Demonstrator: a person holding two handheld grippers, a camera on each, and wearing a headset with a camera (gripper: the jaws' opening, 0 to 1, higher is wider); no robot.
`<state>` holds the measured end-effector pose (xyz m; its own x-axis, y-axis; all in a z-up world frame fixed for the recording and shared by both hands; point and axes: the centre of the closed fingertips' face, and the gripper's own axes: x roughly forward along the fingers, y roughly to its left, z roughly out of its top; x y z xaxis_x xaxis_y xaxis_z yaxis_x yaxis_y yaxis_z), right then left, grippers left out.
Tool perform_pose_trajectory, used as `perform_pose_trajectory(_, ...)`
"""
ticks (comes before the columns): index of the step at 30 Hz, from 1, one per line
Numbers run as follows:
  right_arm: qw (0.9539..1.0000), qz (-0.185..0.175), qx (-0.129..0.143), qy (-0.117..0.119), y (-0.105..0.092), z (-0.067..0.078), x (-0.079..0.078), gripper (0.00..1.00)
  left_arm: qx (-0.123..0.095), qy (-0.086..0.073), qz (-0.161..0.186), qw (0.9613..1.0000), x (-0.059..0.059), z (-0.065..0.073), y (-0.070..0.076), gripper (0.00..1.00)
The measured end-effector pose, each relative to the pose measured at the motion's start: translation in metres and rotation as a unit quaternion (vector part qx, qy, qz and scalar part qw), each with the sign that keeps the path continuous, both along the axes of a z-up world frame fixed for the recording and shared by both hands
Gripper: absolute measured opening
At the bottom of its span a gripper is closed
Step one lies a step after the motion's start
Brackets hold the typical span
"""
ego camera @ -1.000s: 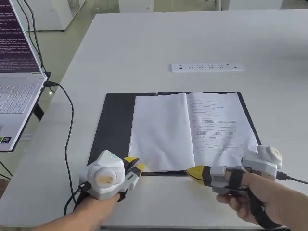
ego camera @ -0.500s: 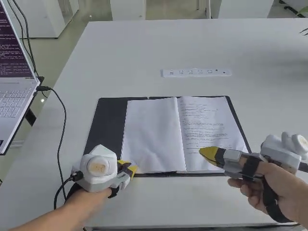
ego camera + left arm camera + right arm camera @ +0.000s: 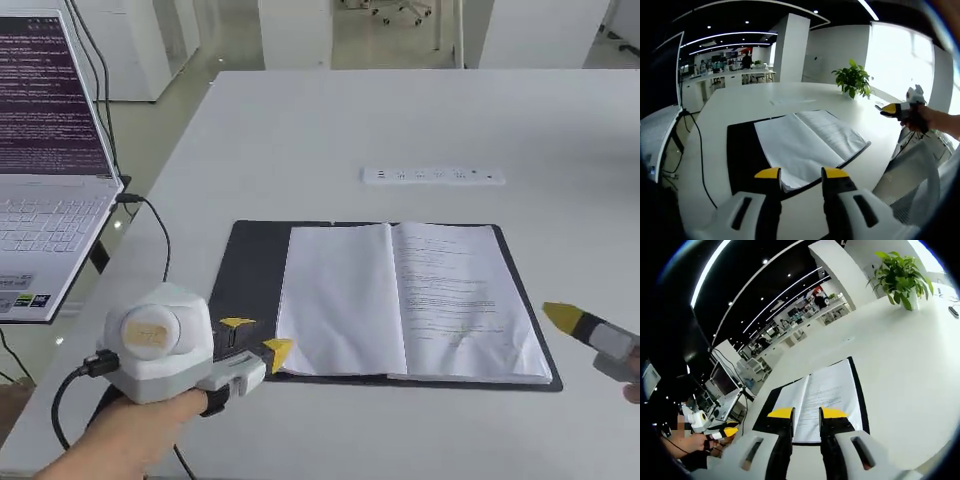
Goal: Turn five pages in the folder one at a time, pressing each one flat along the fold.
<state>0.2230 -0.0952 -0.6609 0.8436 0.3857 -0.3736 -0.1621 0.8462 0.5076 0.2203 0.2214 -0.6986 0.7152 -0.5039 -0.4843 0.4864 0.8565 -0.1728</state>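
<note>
As seen from the head view, takes in a wide white table [image 3: 400, 110] with a laptop [image 3: 40, 200] at its left edge. At the near middle, find the folder [image 3: 250, 275] lying open and flat, black cover down, long side set left to right. Left half taken up by a blank page [image 3: 335, 300], right half by a printed page [image 3: 455, 300] whose free edge sits out at the folder's right side. Between the two, note the fold [image 3: 396, 300], running straight away from the person. Judging from this layout, calls for a turn taken from the right: lift that free edge, carry it leftward over the fold, then press along the crease. Nearer to the free edge by far, find the right gripper [image 3: 562, 317], held just off the folder's right side toward its near corner, tip aimed left at the printed page and touching nothing. Shows, in the right gripper view, jaws parted by a narrow gap and gripping nothing. On the opposite side, near the folder's near-left corner beside the blank page, find the left gripper [image 3: 258, 336], jaws parted somewhat wider in the left gripper view and likewise empty. Looks better placed for pressing along the fold than for the lift.
</note>
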Motion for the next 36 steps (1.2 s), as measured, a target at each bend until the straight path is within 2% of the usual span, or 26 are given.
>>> perform_pose_trajectory(4, 0.9992, -0.003, -0.039, -0.008, -0.012, 0.004, -0.007, 0.22, -0.004, 0.009, 0.013, 0.9999, -0.01, 0.009, 0.007, 0.37)
perform_pose_trajectory(6, 0.9986, 0.003, -0.052, -0.011, -0.014, 0.004, -0.01, 0.25, -0.004, 0.014, 0.022, 0.9996, -0.014, 0.012, 0.01, 0.4)
perform_pose_trajectory(8, 0.9985, 0.002, -0.054, -0.007, -0.015, 0.002, -0.014, 0.28, -0.001, 0.017, 0.021, 0.9996, -0.018, 0.015, 0.011, 0.41)
perform_pose_trajectory(12, 0.9972, 0.007, -0.074, -0.009, -0.016, 0.0, -0.022, 0.32, 0.004, 0.011, 0.026, 0.9996, -0.023, 0.024, 0.012, 0.44)
perform_pose_trajectory(17, 0.9972, 0.003, -0.075, -0.002, -0.019, -0.007, -0.034, 0.34, -0.013, 0.003, 0.043, 0.999, -0.025, 0.035, 0.015, 0.5)
perform_pose_trajectory(21, 0.9969, 0.001, -0.079, 0.006, -0.023, -0.014, -0.039, 0.35, -0.003, 0.002, 0.045, 0.999, -0.026, 0.034, 0.02, 0.54)
perform_pose_trajectory(25, 0.9965, -0.003, -0.083, 0.004, -0.026, -0.013, -0.037, 0.37, 0.005, 0.005, 0.045, 0.9989, -0.025, 0.031, 0.022, 0.55)
perform_pose_trajectory(36, 0.9948, 0.013, -0.1, 0.014, -0.029, -0.02, -0.032, 0.39, 0.015, 0.004, 0.027, 0.9995, -0.018, 0.03, 0.004, 0.59)
